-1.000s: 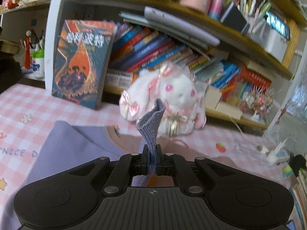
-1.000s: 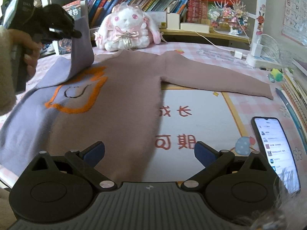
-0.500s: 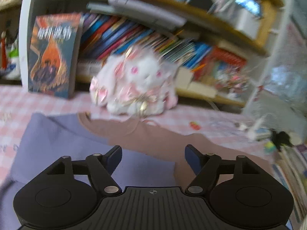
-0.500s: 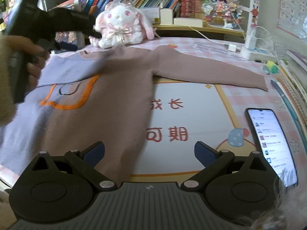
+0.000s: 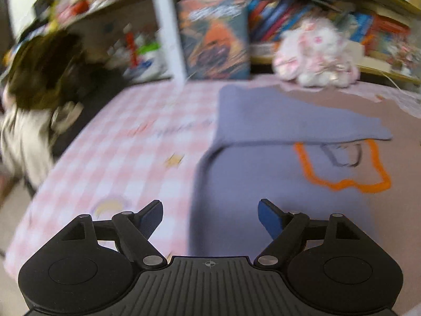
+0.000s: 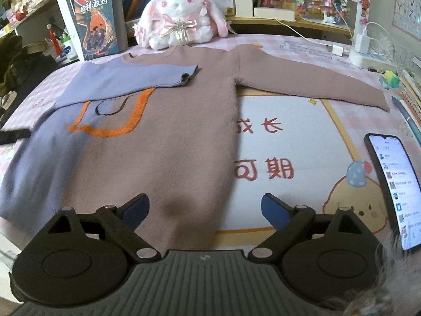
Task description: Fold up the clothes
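Observation:
A brown and purple sweater [image 6: 171, 137] with an orange outline on its chest lies flat on the table. Its purple sleeve [image 6: 131, 79] is folded across the chest, and the brown sleeve [image 6: 302, 81] stretches out to the right. My left gripper [image 5: 210, 216] hovers over the sweater's [image 5: 276, 197] purple left edge. Its jaws are opening and the pads touch nothing. The right gripper [image 6: 205, 208] hangs above the lower hem. Its jaws are closing, with the cloth below them and the pads not pressing on it.
A pink plush rabbit [image 6: 181, 18] and an upright book [image 6: 96, 21] stand behind the collar, before the bookshelves. A lit phone [image 6: 392, 189] lies at the right edge. A charger and cables [image 6: 363, 44] sit at the far right. Pink checked cloth [image 5: 118, 158] covers the table.
The left gripper let go of the purple cuff, which now lies across the chest, and swung left and down to the sweater's edge. The right gripper's jaws narrowed slightly.

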A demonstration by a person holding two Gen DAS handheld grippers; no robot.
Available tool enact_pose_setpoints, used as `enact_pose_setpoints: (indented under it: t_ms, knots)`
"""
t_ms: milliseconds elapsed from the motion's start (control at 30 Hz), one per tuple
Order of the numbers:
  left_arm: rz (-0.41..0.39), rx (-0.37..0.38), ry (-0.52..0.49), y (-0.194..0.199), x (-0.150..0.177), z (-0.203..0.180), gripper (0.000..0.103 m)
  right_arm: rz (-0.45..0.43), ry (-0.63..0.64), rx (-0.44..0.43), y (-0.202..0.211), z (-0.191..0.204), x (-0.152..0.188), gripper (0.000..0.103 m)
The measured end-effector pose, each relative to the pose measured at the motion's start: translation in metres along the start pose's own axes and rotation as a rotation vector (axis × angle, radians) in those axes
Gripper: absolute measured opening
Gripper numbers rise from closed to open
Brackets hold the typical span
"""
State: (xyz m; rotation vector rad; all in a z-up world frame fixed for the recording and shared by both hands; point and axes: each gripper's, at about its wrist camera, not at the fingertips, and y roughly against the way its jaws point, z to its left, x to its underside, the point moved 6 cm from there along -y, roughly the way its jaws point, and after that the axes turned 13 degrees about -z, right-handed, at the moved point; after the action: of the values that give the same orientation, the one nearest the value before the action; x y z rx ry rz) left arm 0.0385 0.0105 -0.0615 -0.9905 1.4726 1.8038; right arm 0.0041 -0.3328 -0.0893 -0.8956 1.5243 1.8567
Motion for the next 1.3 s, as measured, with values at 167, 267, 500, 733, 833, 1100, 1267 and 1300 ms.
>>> enact_pose_setpoints:
  t_ms: [167, 267, 500, 733, 833, 1100, 1267, 1300]
  knots:
    - [0.052, 0.017, 0.050, -0.006, 0.015, 0.016, 0.082, 0.015, -0.031, 0.038, 0.002, 0.004, 0.003, 0.077]
    - [0.079, 0.062, 0.076, -0.009, 0.022, 0.020, 0.080, 0.038, -0.054, 0.062, 0.001, 0.007, 0.008, 0.069]
    - [0.087, 0.158, 0.169, -0.010, 0.021, 0.026, 0.005, 0.028, -0.058, 0.089, 0.002, 0.013, 0.009, 0.033]
    - [0.075, 0.161, 0.209, -0.011, 0.022, 0.050, 0.004, 0.025, -0.072, 0.077, -0.001, 0.026, 0.006, 0.013]
    - [0.077, 0.139, 0.222, -0.015, 0.020, 0.066, 0.004, 0.029, -0.056, 0.050, -0.004, 0.039, 0.005, 0.013]
    - [0.080, 0.151, 0.207, -0.025, 0.018, 0.082, 0.005, 0.029, -0.019, 0.031, -0.010, 0.065, 0.004, 0.013]
    - [0.078, 0.164, 0.208, -0.026, 0.018, 0.086, 0.005, 0.026, -0.022, 0.045, -0.012, 0.070, 0.004, 0.013]
    - [0.078, 0.167, 0.208, -0.026, 0.018, 0.086, 0.005, 0.025, -0.023, 0.048, -0.012, 0.070, 0.004, 0.013]
